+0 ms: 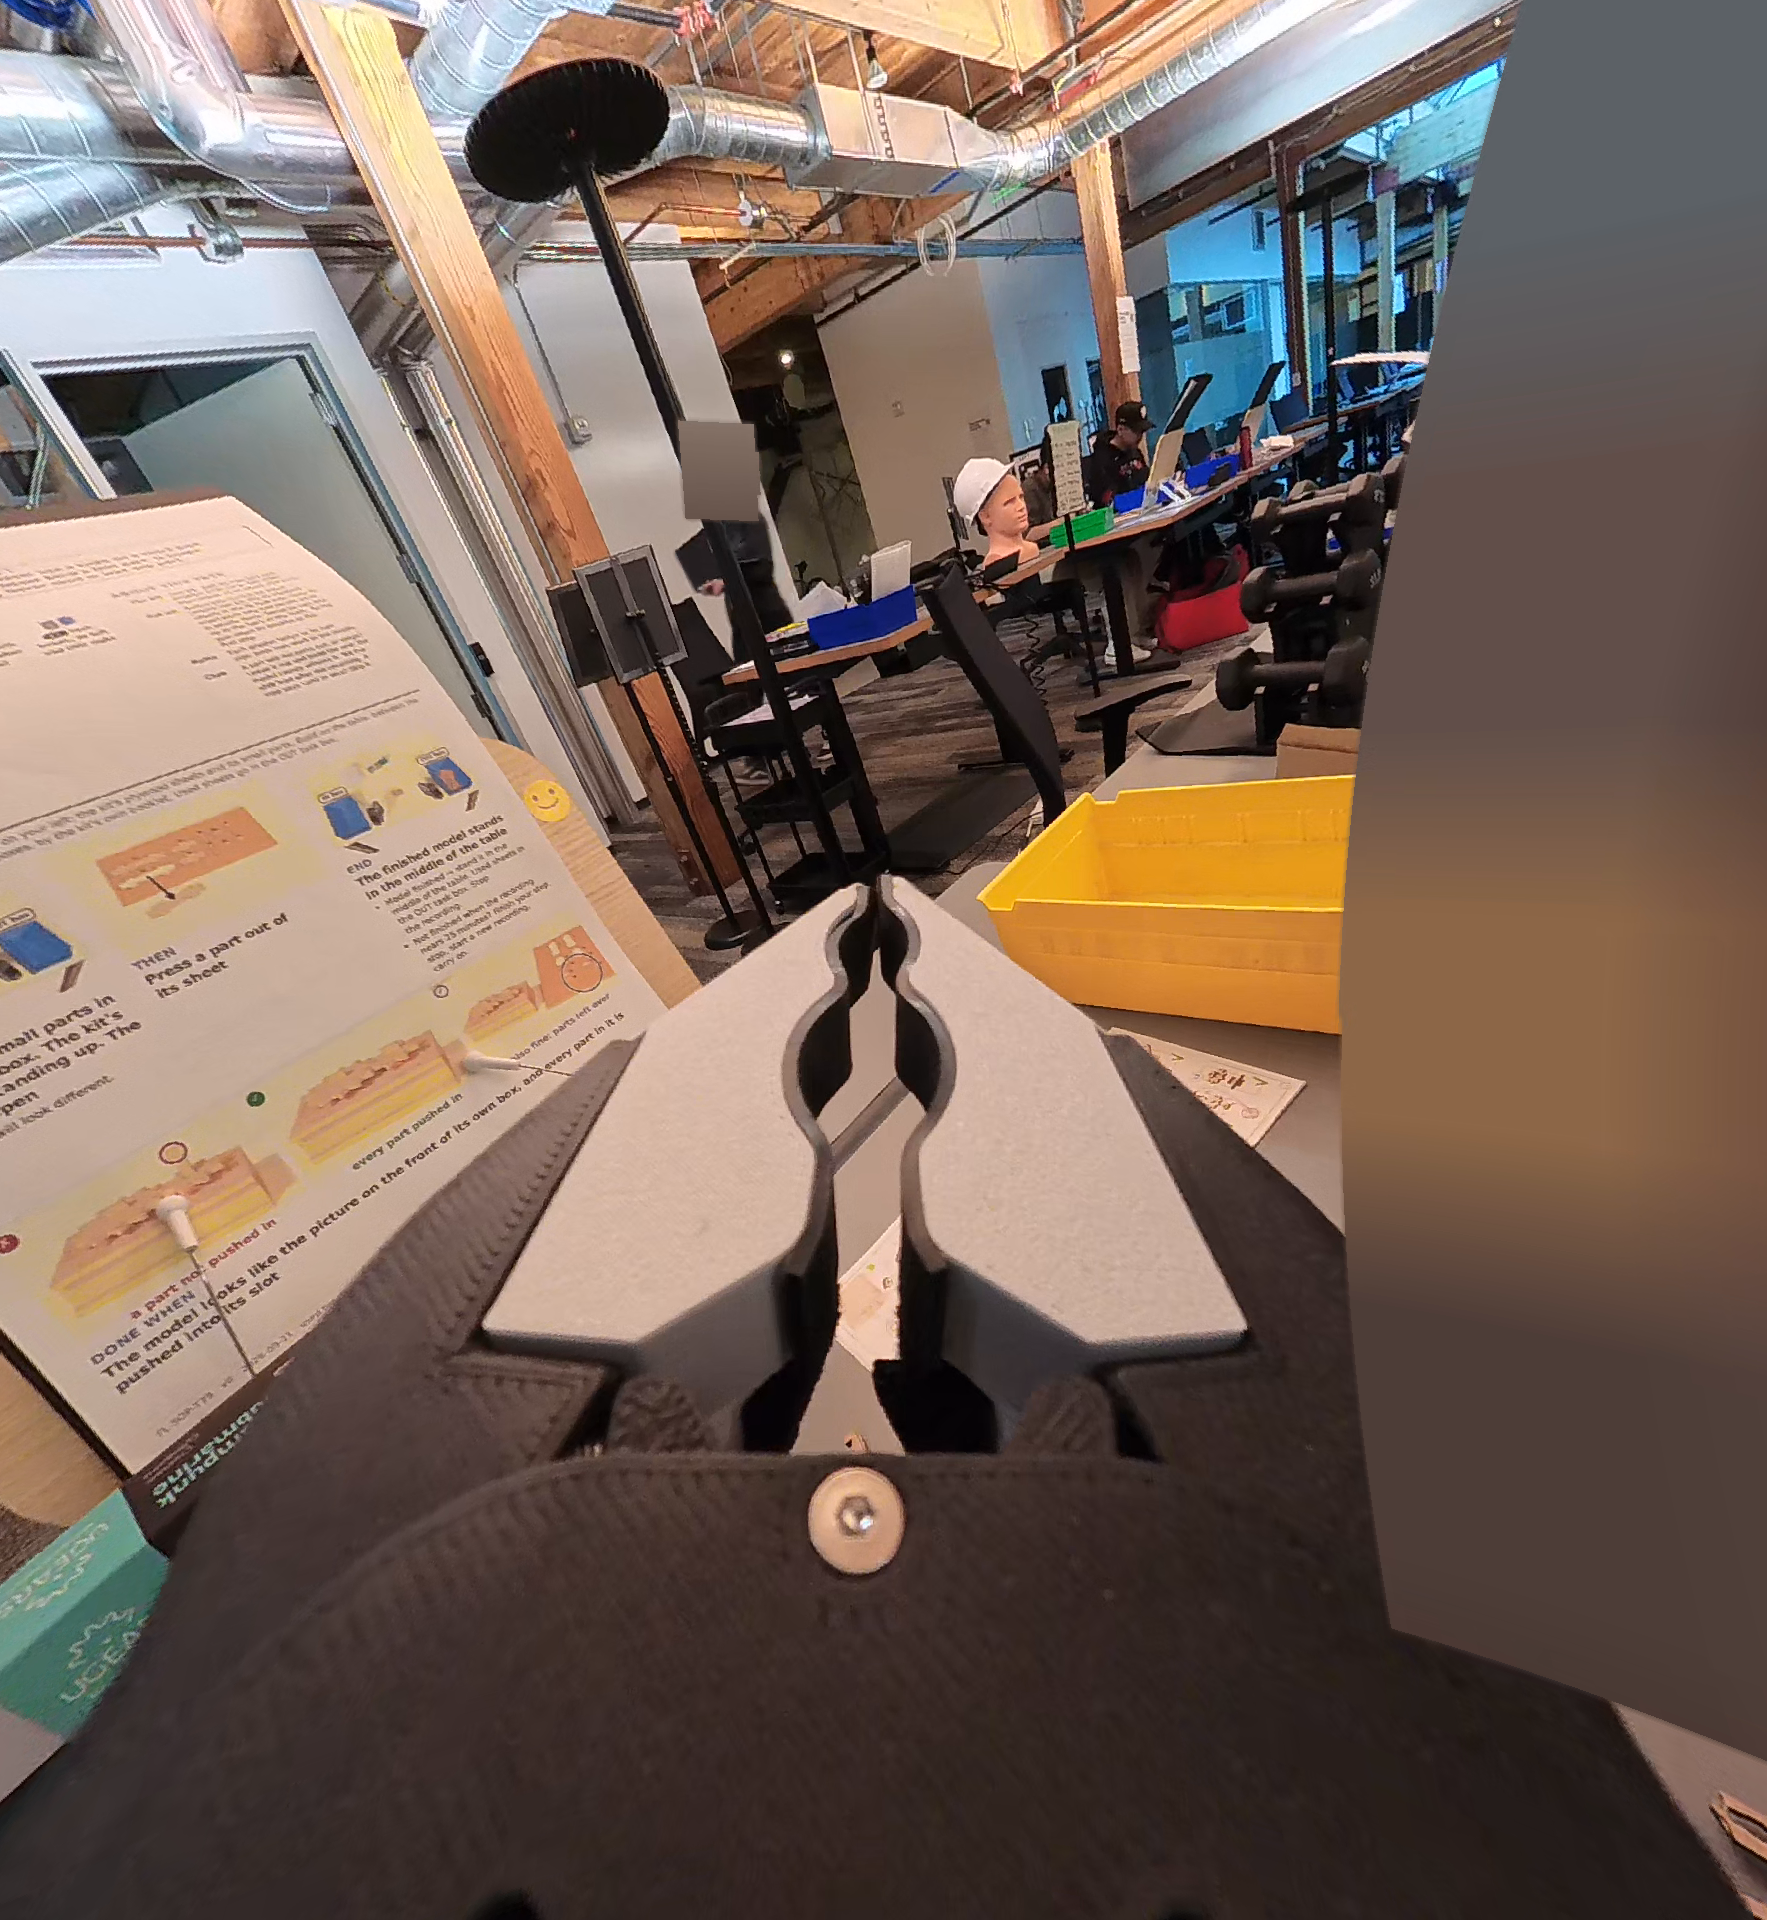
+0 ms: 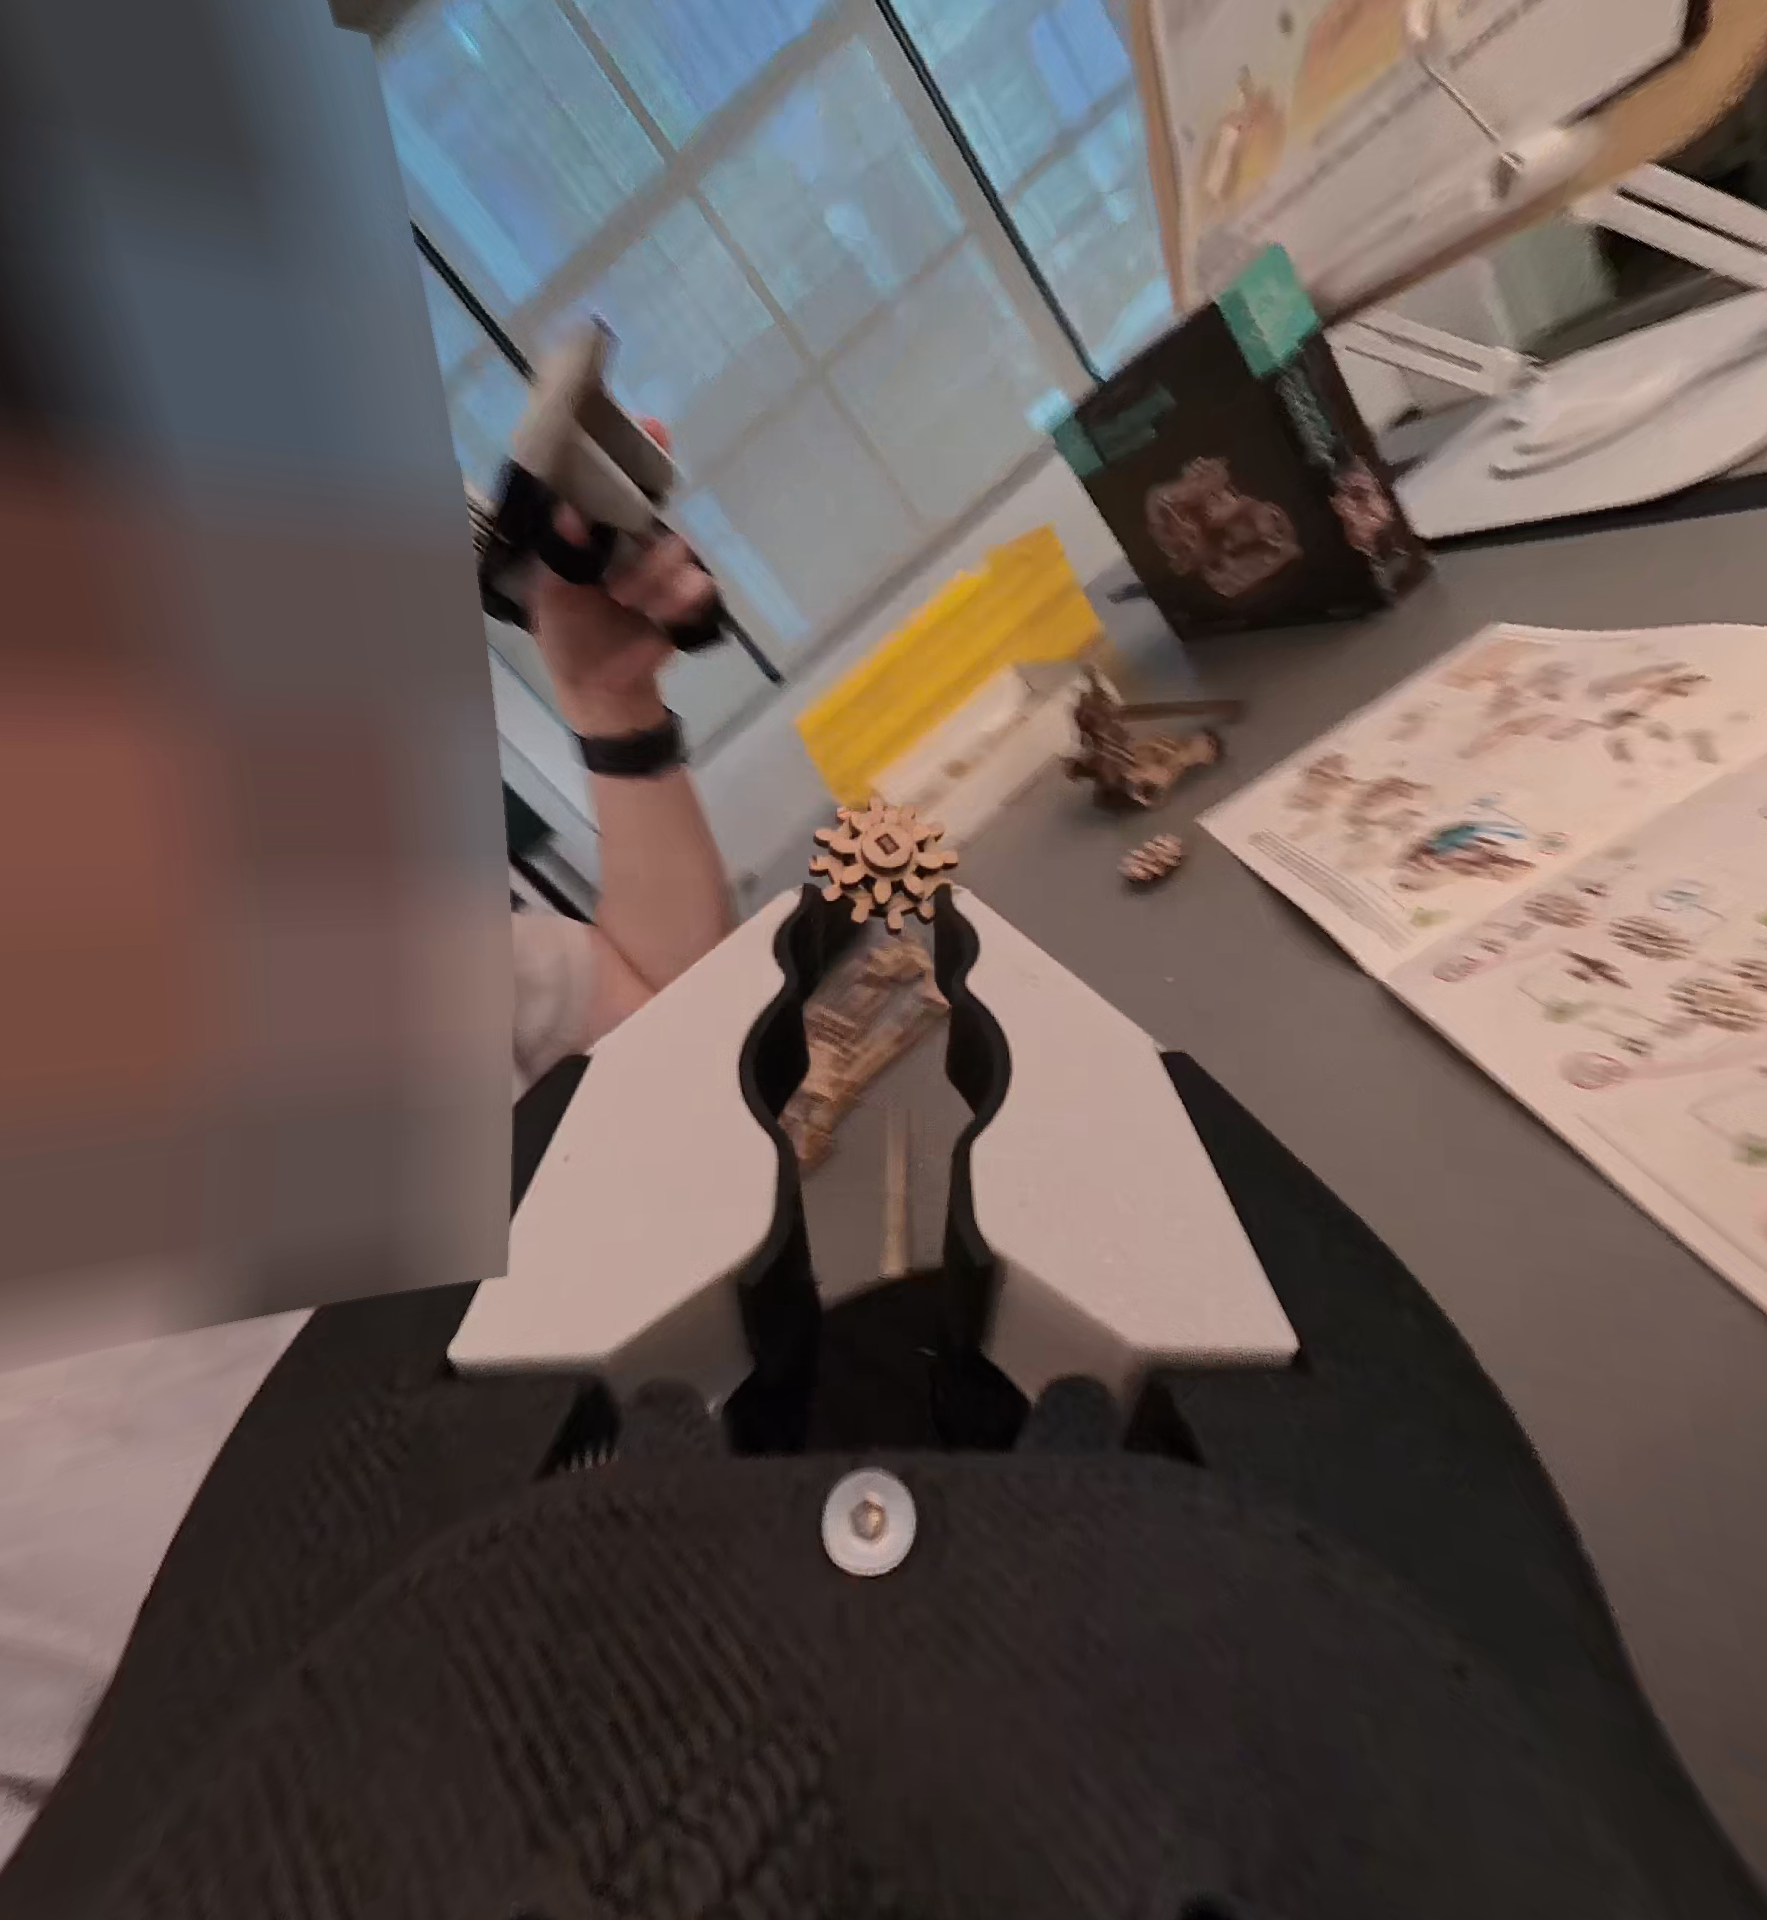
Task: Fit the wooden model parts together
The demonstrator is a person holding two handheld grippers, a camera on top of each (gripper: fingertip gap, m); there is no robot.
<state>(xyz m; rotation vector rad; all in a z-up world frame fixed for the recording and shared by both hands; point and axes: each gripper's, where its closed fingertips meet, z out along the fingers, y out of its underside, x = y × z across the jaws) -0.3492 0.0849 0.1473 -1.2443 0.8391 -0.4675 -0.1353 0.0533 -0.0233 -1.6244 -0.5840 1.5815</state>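
Note:
My right gripper (image 2: 881, 896) is shut on a small wooden gear (image 2: 881, 854) with a square hole, held up above the grey table (image 2: 1274, 1091). A part-built wooden model (image 2: 1133, 750) and another small gear (image 2: 1152, 858) lie on the table beyond it. A wooden sheet of parts (image 2: 848, 1049) shows under the fingers. My left gripper (image 1: 877, 891) is shut and empty, raised and pointing out into the room; it also shows in the right wrist view (image 2: 588, 436), held up in a hand.
A yellow bin (image 1: 1170, 904) stands on the table, also in the right wrist view (image 2: 946, 665). An open booklet (image 2: 1585, 914) lies at the right. A dark kit box (image 2: 1243, 499) stands behind the model. An instruction sheet on a stand (image 1: 235, 935) is at the left.

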